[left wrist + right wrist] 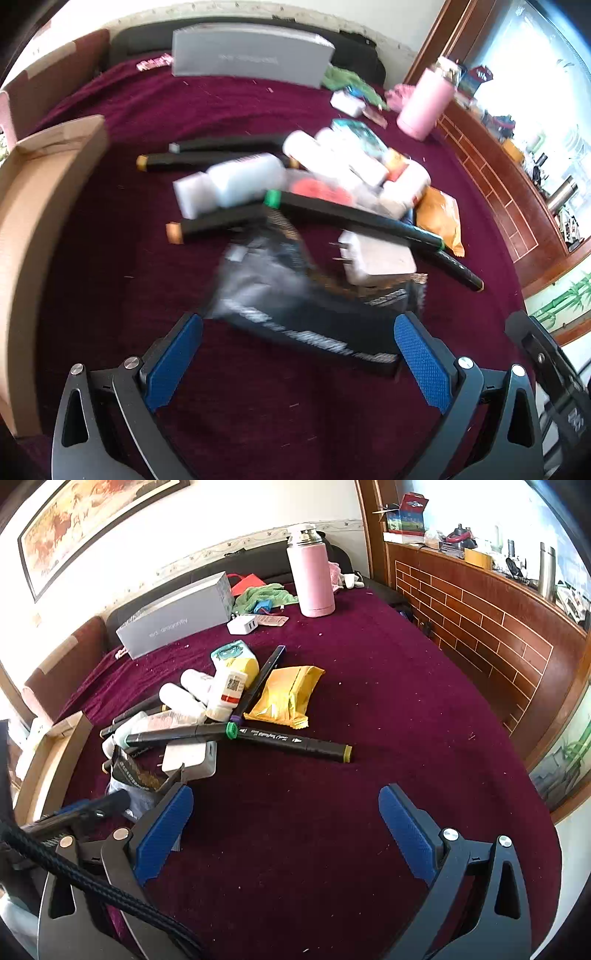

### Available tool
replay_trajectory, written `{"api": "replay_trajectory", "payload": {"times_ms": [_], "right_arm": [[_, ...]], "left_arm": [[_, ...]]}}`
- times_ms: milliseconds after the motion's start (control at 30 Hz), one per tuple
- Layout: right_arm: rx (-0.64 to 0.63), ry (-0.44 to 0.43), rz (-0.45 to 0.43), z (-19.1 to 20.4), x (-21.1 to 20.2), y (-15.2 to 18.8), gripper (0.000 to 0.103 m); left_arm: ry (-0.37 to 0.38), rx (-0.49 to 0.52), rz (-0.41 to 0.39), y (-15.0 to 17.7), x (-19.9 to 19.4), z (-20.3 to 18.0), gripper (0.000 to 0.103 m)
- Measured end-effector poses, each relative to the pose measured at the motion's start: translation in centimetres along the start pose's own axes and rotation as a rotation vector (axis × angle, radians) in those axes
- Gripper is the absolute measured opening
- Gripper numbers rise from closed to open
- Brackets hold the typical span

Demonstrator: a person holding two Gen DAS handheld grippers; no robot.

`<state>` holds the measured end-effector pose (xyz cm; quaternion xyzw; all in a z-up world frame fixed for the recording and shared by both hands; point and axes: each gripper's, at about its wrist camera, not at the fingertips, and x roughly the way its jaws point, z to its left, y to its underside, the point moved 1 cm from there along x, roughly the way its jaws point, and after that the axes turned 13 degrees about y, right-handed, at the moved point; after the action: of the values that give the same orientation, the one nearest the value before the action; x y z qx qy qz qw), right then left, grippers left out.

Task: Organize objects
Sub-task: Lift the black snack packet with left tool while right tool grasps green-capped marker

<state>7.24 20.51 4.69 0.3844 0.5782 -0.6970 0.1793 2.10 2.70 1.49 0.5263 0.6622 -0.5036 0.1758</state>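
A heap of small things lies on the maroon cloth: black markers, white bottles, a yellow packet, a white charger and a dark foil pouch. My left gripper is open, its blue pads on either side of the pouch's near end and apart from it; this view is blurred. My right gripper is open over bare cloth, in front of the green-capped marker. The left gripper's finger shows at the left of the right wrist view.
An open cardboard box stands at the left edge. A grey carton, a green cloth, a second white charger and a pink flask stand at the back. A wooden ledge borders the right.
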Motion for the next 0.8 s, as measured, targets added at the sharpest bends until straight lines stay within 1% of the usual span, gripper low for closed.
{"api": "replay_trajectory", "payload": {"times_ms": [100, 133, 167, 200, 233, 300, 333, 400, 500, 567, 733, 800], "right_arm": [[0.016, -0.007, -0.002, -0.5, 0.0, -0.1, 0.102], [0.018, -0.011, -0.001, -0.5, 0.0, -0.1, 0.102], [0.019, -0.013, 0.000, -0.5, 0.0, 0.0, 0.102], [0.018, -0.015, 0.001, -0.4, -0.1, 0.0, 0.102], [0.015, -0.020, 0.002, -0.3, -0.2, 0.0, 0.102], [0.002, -0.026, 0.002, 0.0, -0.4, 0.0, 0.102], [-0.002, -0.029, 0.002, 0.1, -0.5, 0.0, 0.102], [-0.015, -0.040, 0.005, 0.5, -0.5, -0.1, 0.102], [-0.047, -0.057, 0.005, 1.4, -0.8, -0.3, 0.102], [-0.084, -0.078, 0.009, 2.4, -1.0, -0.6, 0.102], [-0.211, -0.173, 0.026, 6.1, -1.0, -2.3, 0.102], [-0.298, -0.173, 0.003, 8.4, -0.4, -3.3, 0.102]], "left_arm": [[-0.026, -0.026, 0.015, -0.5, 1.5, -0.5, 0.100], [-0.026, -0.030, 0.014, -0.5, 1.7, -0.5, 0.095], [-0.038, -0.018, -0.001, -0.6, 1.6, -0.6, 0.088], [-0.032, 0.001, -0.009, -0.6, 1.4, -0.7, 0.063], [0.012, 0.010, -0.005, -0.6, 1.2, -0.6, 0.041], [0.044, -0.007, 0.004, -0.6, 0.8, 0.0, 0.036], [0.049, -0.002, 0.005, -0.6, 0.6, 0.2, 0.032], [0.070, 0.002, 0.004, -0.4, -0.1, 0.7, 0.031], [0.095, -0.006, -0.020, -0.2, -2.2, 1.8, 0.031], [0.089, -0.002, -0.048, 0.1, -4.2, 2.7, 0.031], [0.069, -0.011, -0.114, 0.7, -9.3, 5.8, 0.032], [0.050, -0.019, -0.137, 1.0, -11.0, 6.9, 0.032]]}}
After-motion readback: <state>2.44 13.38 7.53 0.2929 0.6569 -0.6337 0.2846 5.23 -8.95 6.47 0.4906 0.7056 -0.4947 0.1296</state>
